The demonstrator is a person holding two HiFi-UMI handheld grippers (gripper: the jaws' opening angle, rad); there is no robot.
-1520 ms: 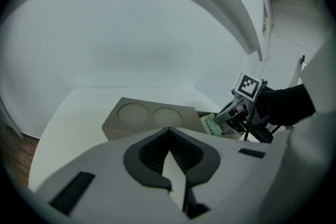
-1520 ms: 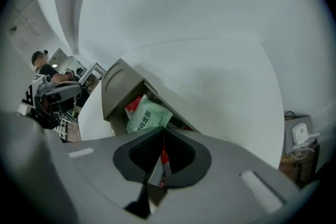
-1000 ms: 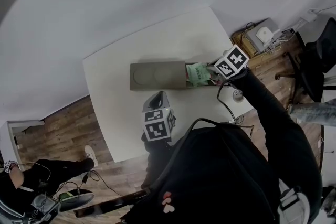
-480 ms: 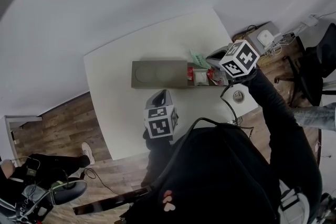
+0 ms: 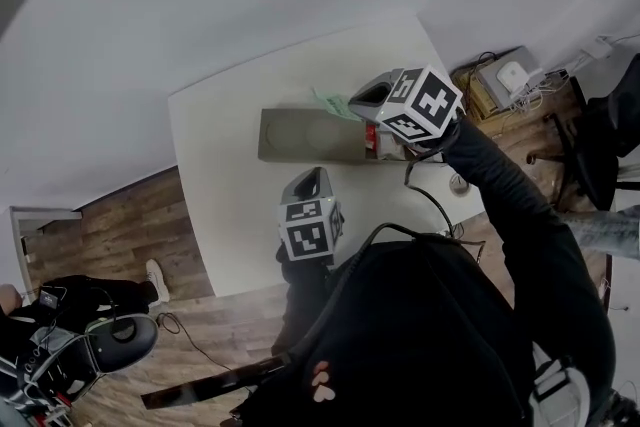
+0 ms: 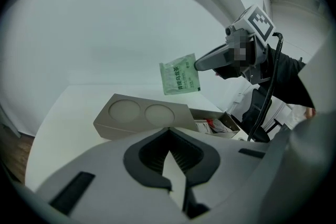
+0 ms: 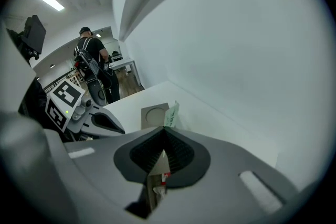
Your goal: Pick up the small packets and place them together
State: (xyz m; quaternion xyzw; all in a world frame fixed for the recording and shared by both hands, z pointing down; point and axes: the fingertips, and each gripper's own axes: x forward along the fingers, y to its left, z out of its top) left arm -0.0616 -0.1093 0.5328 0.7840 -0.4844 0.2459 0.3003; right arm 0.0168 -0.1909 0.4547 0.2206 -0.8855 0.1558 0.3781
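The grey rectangular box point(image 6: 107, 126) held small red-and-white packets point(image 6: 212, 125) in its open right compartment. Above it, the right gripper point(image 6: 198, 65) pinched a green packet point(image 6: 179, 74); the left gripper point(image 6: 168, 132) was closed and empty.

The right gripper point(image 5: 353, 103) has lifted away from the open end of the grey box point(image 5: 300, 137) and swung leftward — rolling as it rose. The green packet point(image 5: 330, 102), earlier lying in that open compartment, now hangs pinched in its closed jaws above the box's lid.
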